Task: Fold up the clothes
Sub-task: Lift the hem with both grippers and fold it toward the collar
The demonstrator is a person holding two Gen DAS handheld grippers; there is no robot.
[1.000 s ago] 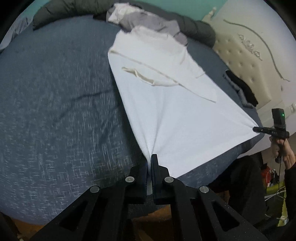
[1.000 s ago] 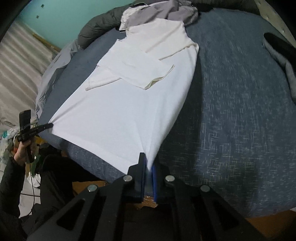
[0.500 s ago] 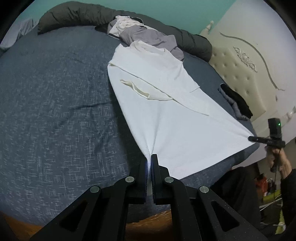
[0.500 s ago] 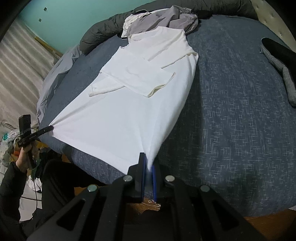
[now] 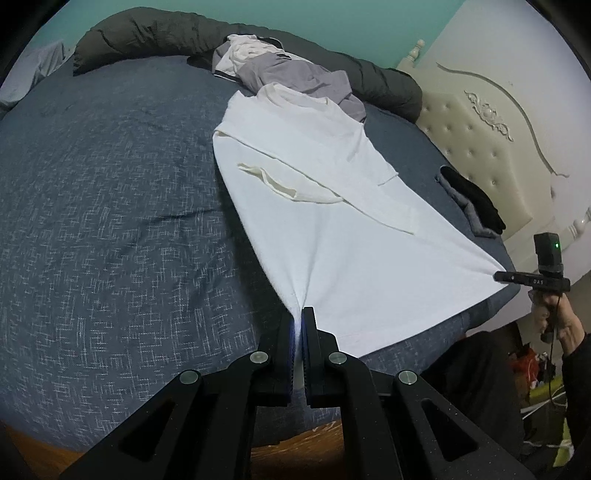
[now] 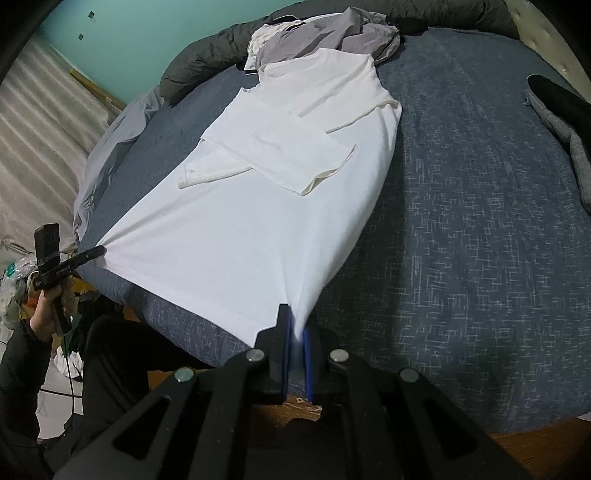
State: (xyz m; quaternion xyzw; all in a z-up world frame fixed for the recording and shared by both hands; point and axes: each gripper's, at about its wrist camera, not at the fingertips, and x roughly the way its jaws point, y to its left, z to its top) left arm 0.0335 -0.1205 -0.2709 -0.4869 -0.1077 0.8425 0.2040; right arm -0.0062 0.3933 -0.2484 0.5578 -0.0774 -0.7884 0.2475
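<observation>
A white T-shirt [image 5: 343, 236] [image 6: 258, 221] lies lengthwise on the blue bed, collar at the far end, both sleeves folded in over its chest. My left gripper [image 5: 297, 314] is shut on the shirt's near left hem corner, and it shows in the right wrist view as a black tool [image 6: 99, 253] at the left. My right gripper [image 6: 295, 321] is shut on the near right hem corner, and appears at the right of the left wrist view [image 5: 496, 275]. The hem is pulled taut between the two corners, at the bed's near edge.
A grey and white clothes pile [image 5: 284, 70] [image 6: 317, 29] and a dark rolled duvet [image 5: 155, 37] lie beyond the collar. A black and grey garment [image 5: 472, 205] [image 6: 561, 110] sits near the padded headboard [image 5: 491, 122]. A person's dark legs [image 6: 110, 369] stand at the bed's edge.
Both grippers keep their grip on the hem corners. The views have shifted slightly, showing a little more of the bed's far end; the shirt lies much the same.
</observation>
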